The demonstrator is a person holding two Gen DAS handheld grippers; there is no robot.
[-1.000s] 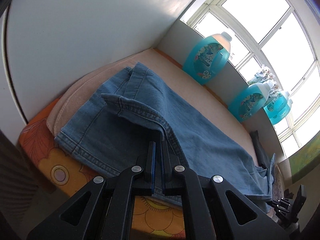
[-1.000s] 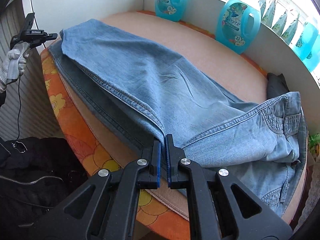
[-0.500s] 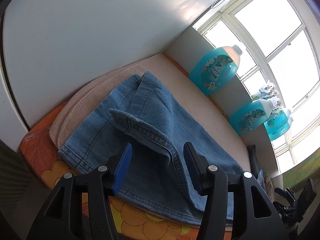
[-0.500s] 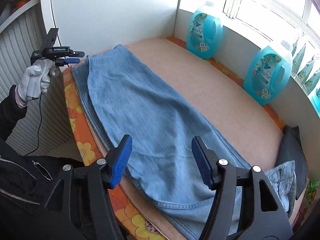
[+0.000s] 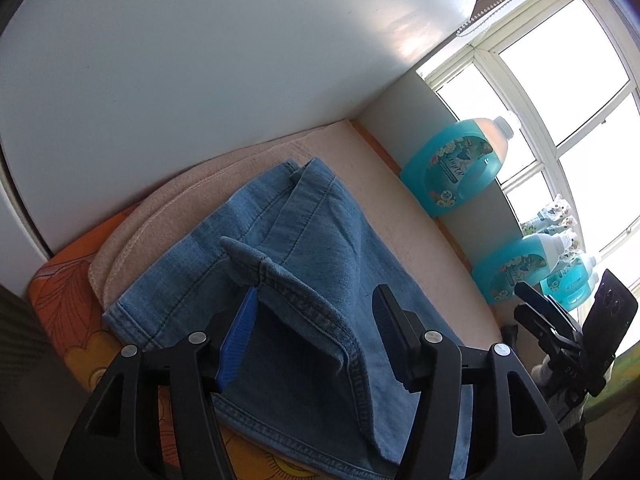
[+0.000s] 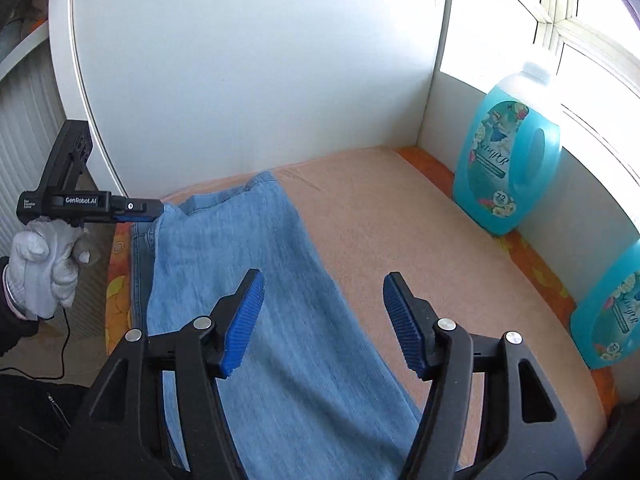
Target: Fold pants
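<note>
1. My left gripper (image 5: 316,320) is spread wide with nothing in it, and a raised seam ridge of the pants (image 5: 304,280) runs up between its fingers. I judge it is lined up there to re-grip.
2. My right gripper (image 6: 322,316) is also apart and empty, high above the pants, which lie flat below and ahead on the worktop (image 6: 400,240).
3. Only the left view shows the hem ends and that ridge. Only the right view shows my gloved left hand (image 6: 42,268) at the far-left hem and one detergent bottle (image 6: 508,160) ahead to the right.
</note>
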